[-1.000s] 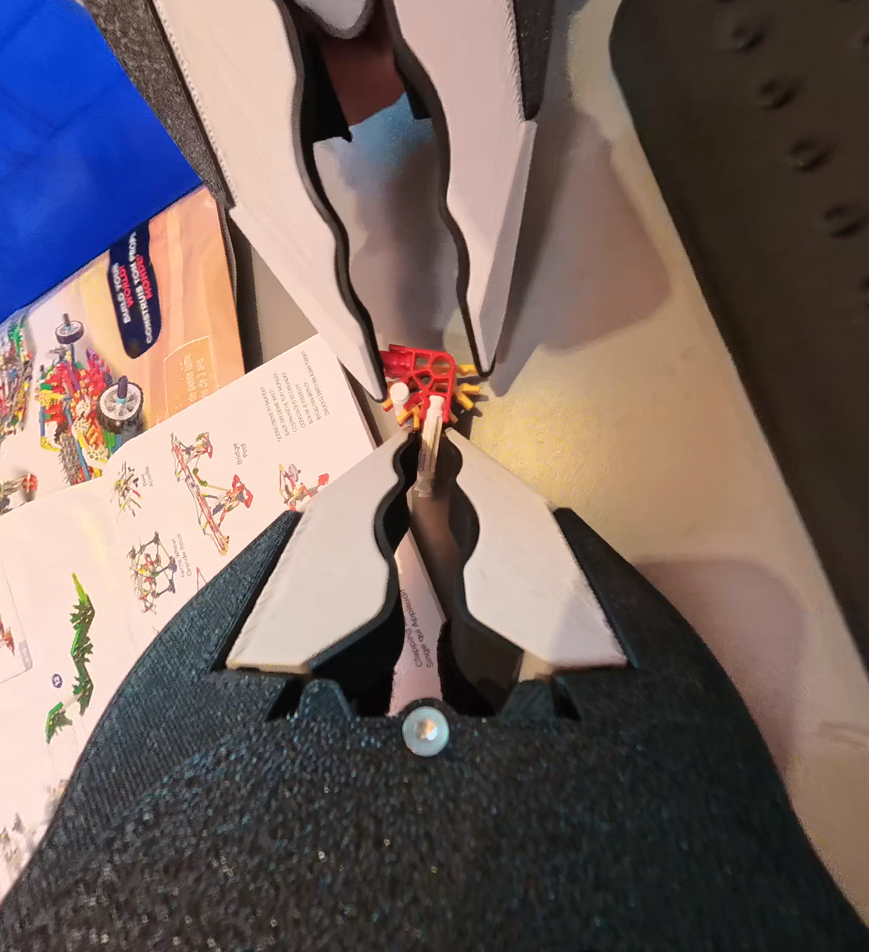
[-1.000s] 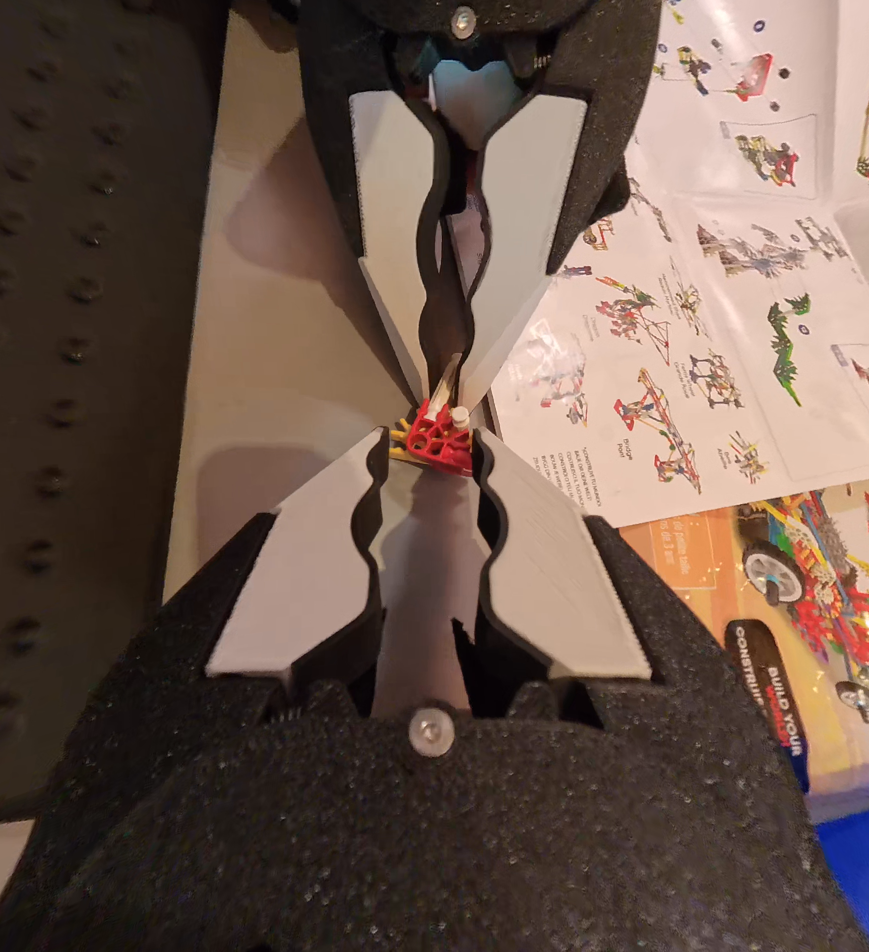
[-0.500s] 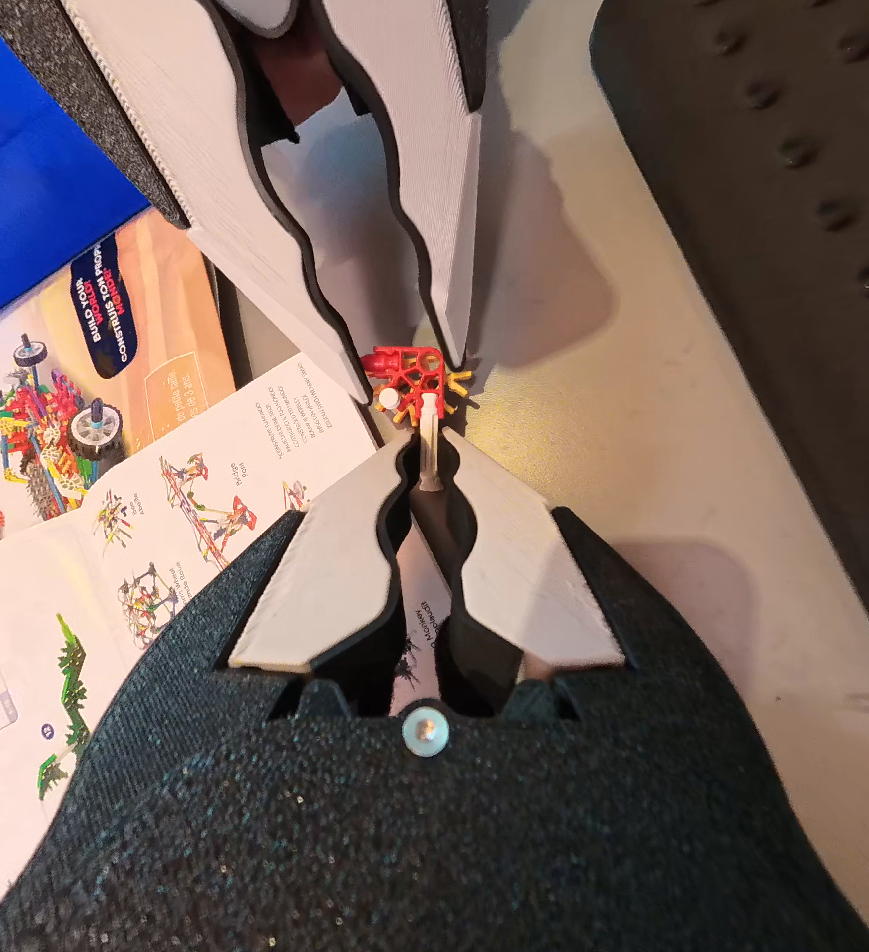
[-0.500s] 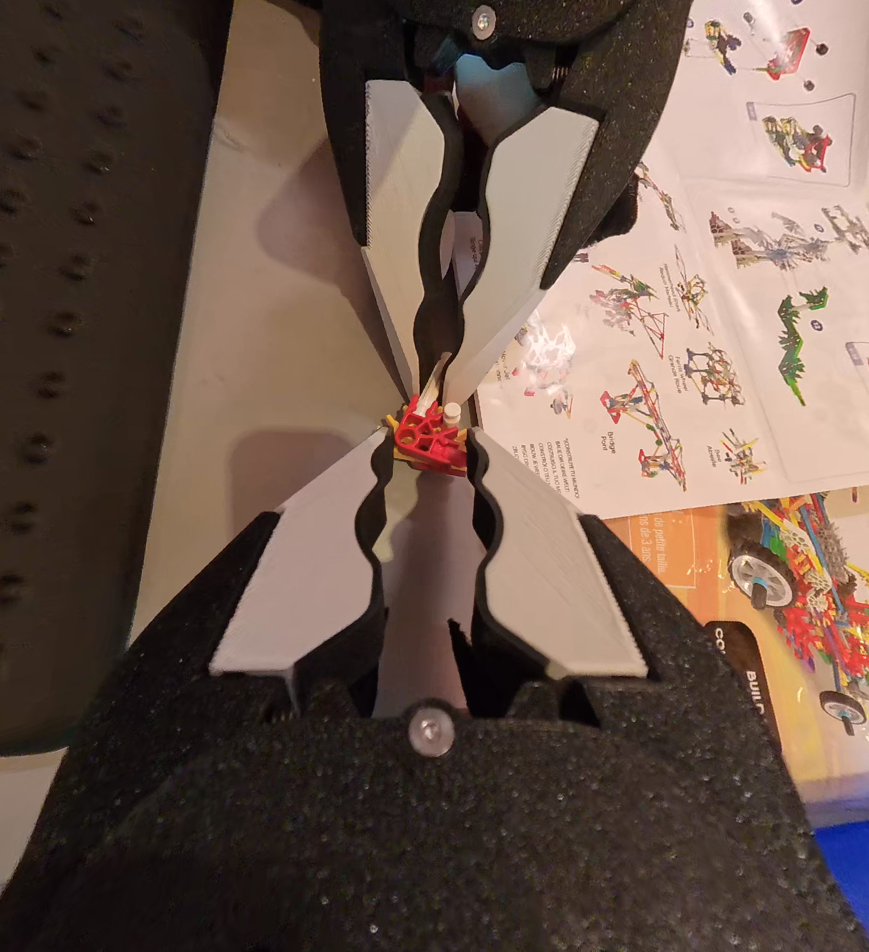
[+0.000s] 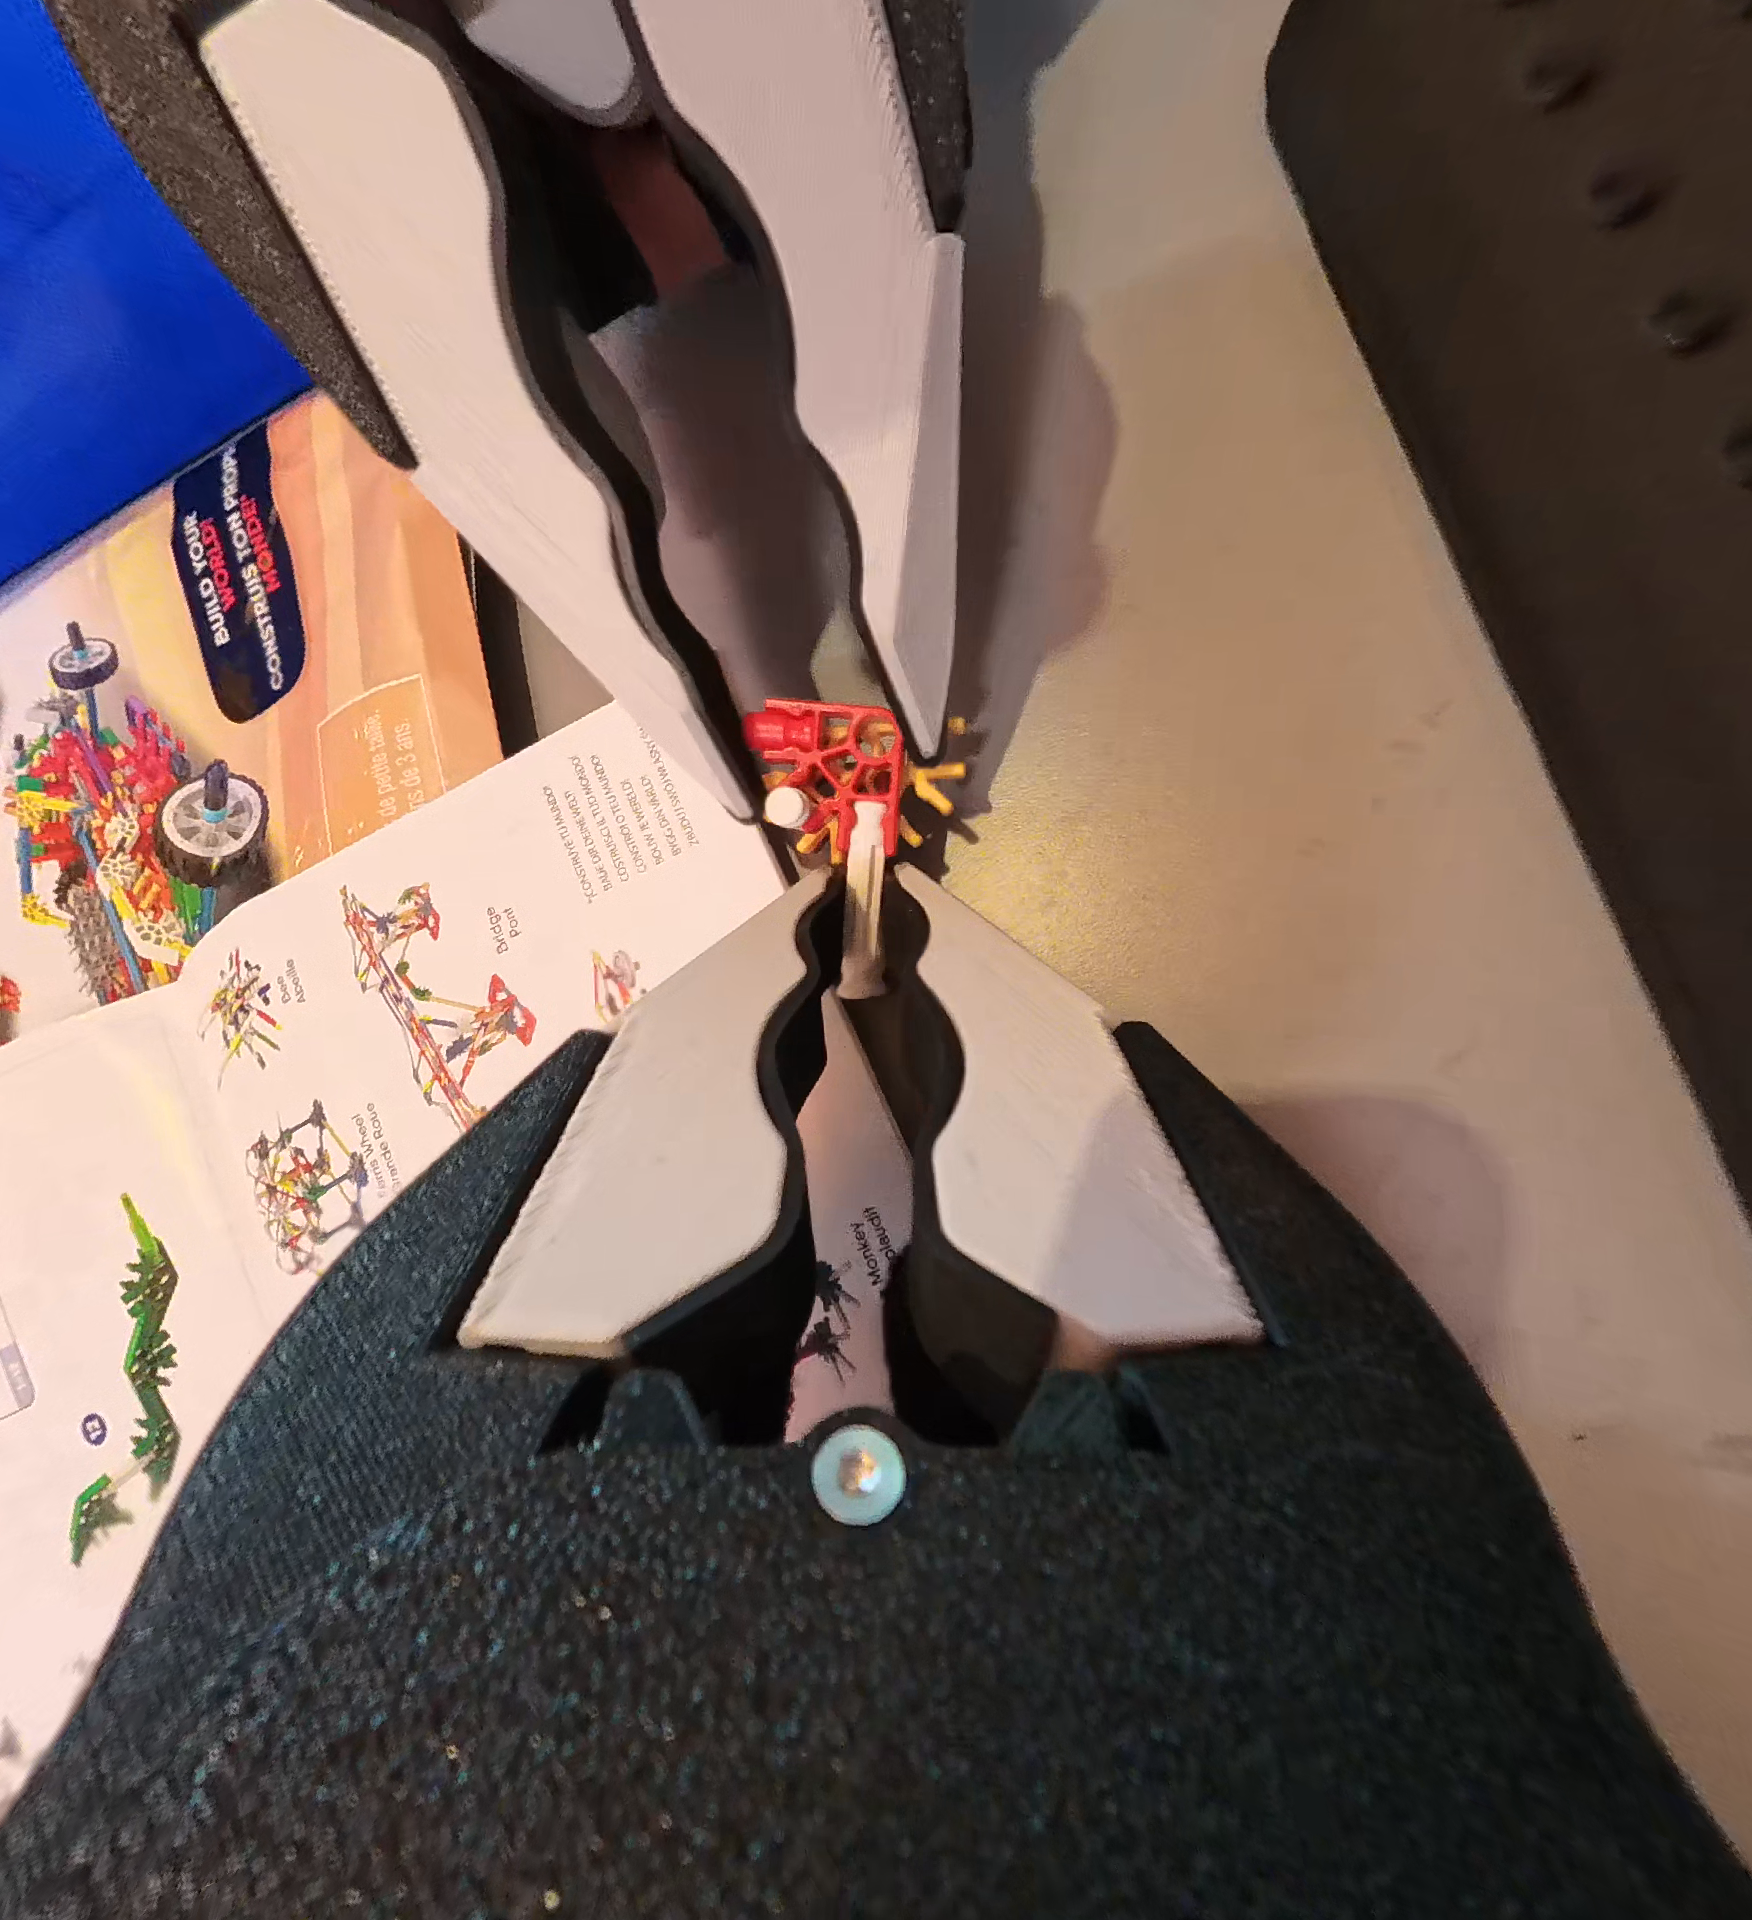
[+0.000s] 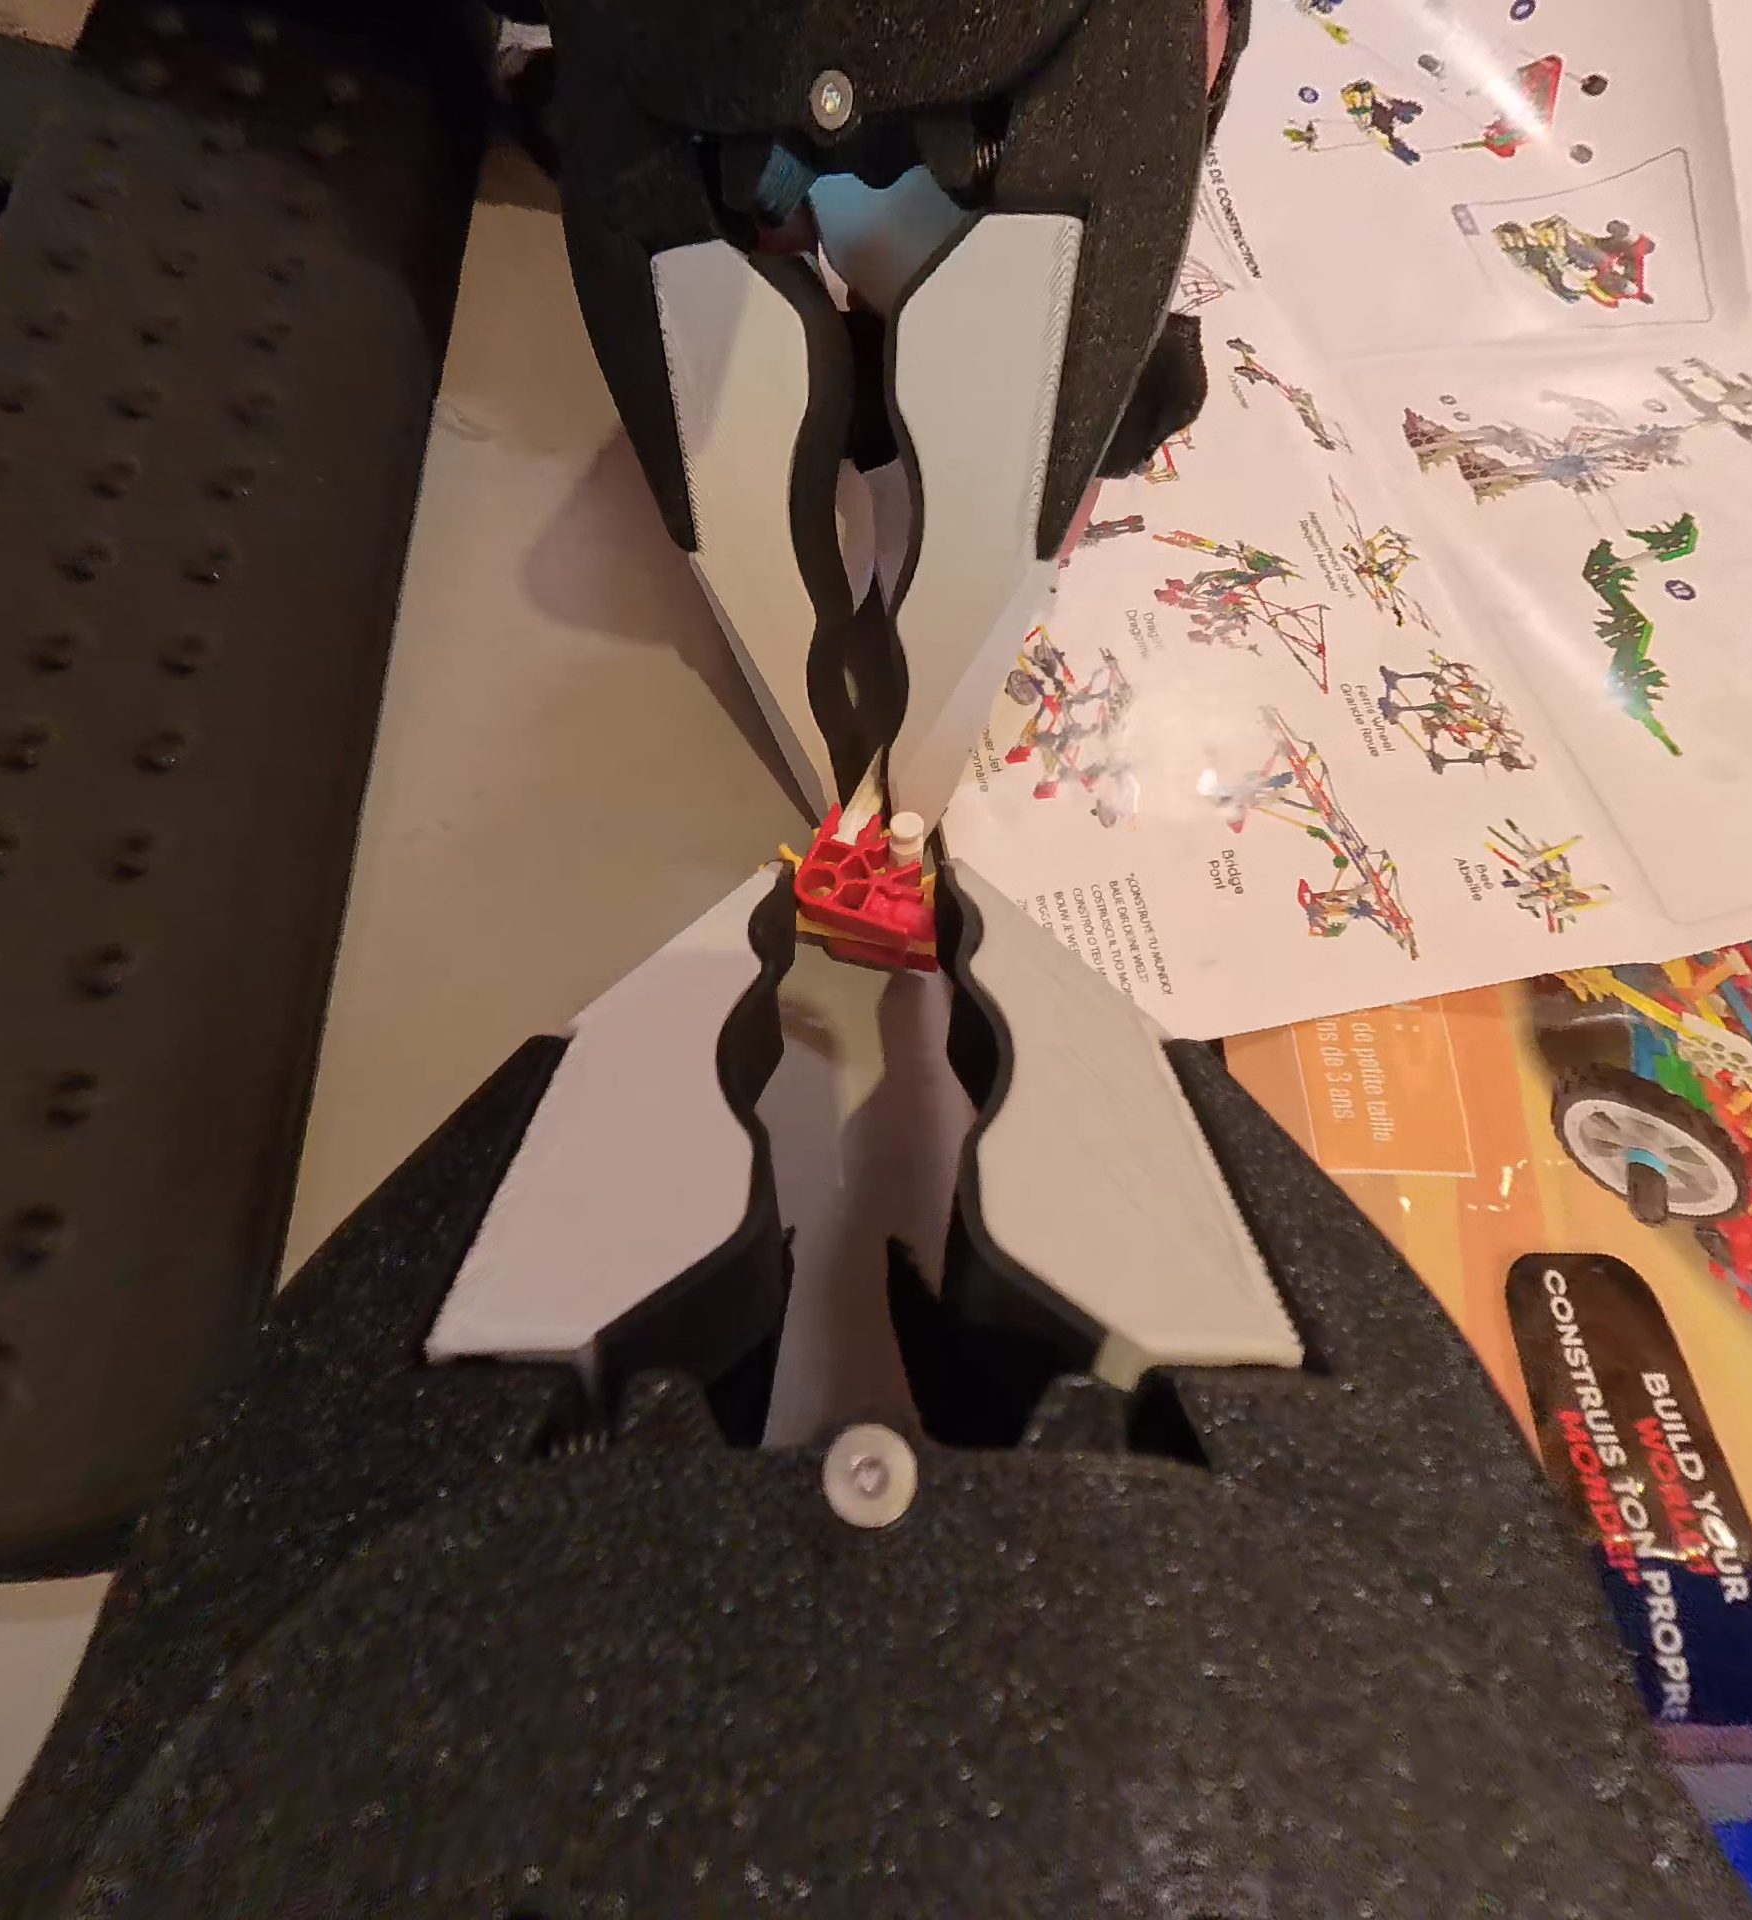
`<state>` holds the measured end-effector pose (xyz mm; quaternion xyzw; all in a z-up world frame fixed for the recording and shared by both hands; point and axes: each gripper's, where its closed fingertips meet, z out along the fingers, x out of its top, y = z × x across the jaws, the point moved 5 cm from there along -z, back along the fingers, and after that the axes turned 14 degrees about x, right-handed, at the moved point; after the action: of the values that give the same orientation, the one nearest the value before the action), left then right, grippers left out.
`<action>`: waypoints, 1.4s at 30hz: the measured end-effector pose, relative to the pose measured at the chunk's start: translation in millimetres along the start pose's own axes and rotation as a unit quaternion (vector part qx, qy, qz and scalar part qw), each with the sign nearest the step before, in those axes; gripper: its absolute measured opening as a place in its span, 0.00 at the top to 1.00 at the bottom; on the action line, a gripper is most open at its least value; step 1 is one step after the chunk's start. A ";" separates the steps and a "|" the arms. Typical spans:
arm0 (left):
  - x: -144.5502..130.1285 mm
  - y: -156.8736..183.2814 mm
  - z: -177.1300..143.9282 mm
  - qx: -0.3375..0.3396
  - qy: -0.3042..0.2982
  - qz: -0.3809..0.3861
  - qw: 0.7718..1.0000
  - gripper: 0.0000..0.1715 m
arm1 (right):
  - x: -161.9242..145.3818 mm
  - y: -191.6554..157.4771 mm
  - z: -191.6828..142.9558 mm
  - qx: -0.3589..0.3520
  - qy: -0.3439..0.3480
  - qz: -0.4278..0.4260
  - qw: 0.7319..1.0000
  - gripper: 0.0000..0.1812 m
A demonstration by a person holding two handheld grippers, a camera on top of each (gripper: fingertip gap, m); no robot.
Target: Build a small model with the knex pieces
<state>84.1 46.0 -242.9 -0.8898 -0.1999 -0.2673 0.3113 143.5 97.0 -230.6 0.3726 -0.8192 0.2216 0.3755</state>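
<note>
Grippers tip to tip, left gripper (image 5: 859, 881) clamping white rod (image 5: 861, 914), right gripper (image 6: 859, 902) pinching red connector (image 6: 856, 883), yellow piece mostly hidden

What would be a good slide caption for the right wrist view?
Right gripper clamps a red connector; left gripper pinches its white rod.

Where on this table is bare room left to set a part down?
Bare tabletop runs as a strip between the leaflet and the black mat. The box and leaflet cover the other side. The middle is crowded: left claw and right claw meet tip to tip at the red connector.
</note>
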 end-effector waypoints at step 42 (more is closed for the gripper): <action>5.3 -6.1 0.7 0.006 -0.076 -0.068 0.995 0.88 | 3.1 13.0 3.8 -0.012 0.021 0.014 1.000 0.88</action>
<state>85.3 52.0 -237.3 -0.8902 -0.2845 -0.2180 0.2813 130.3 101.3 -231.7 0.3519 -0.8190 0.2249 0.3936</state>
